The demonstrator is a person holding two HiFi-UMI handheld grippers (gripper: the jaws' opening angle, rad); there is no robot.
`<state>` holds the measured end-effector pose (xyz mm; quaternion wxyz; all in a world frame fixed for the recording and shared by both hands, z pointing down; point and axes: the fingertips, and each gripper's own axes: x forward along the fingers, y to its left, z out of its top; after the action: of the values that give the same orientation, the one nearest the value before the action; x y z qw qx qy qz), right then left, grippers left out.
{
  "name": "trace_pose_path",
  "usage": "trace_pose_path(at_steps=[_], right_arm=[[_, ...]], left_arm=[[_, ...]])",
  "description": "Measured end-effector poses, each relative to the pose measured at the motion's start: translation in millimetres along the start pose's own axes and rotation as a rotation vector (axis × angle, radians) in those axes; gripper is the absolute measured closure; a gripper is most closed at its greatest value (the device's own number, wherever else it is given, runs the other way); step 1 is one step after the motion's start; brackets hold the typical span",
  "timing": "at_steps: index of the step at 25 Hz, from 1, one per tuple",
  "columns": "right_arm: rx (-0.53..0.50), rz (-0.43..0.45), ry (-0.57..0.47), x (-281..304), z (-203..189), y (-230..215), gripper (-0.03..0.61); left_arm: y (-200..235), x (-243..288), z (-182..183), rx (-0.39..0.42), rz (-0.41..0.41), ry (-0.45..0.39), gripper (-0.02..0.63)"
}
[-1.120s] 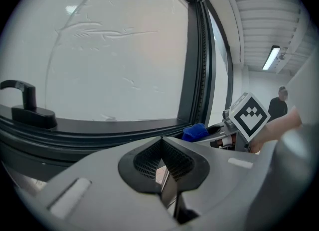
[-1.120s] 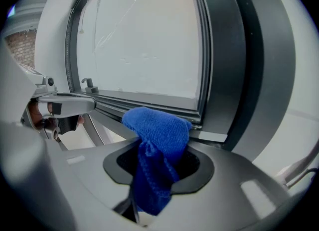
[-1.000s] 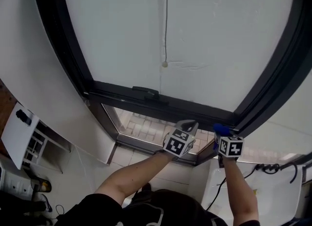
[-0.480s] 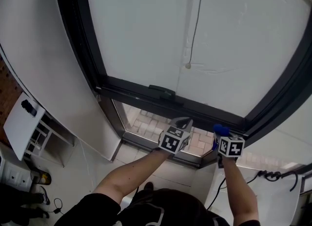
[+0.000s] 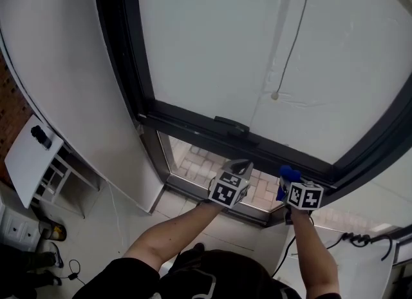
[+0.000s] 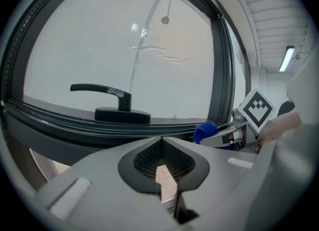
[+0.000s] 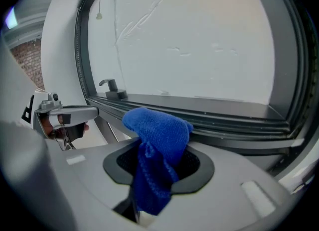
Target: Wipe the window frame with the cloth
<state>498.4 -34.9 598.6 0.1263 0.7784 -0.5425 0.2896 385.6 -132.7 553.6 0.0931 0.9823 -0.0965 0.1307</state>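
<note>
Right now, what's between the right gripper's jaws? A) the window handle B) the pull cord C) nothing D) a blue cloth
D: in the right gripper view, the right gripper has its jaws closed on the blue cloth, which bunches up above them.

You have no text, number, brand or sign that can be read in any view. The only printed marks are the black-and-white square patterns on the left marker cube (image 5: 226, 192), at the back of your left gripper (image 5: 239, 164), and on the right marker cube (image 5: 304, 196), at the back of your right gripper (image 5: 286, 174). They are blocky codes, not letters or digits.
</note>
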Motion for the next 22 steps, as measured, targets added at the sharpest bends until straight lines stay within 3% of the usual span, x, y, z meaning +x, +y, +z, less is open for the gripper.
trace_pose_path(at_steps=[7, 22], right_arm=[[0.025, 0.025, -0.014, 16, 9, 33, 0.43], [0.112, 0.201, -0.004, 37, 20, 82, 0.43]], left_arm=[[28, -17, -1, -0.006, 0.012, -0.015, 0.624], [55, -39, 4, -0.033, 0.14, -0.006, 0.624]])
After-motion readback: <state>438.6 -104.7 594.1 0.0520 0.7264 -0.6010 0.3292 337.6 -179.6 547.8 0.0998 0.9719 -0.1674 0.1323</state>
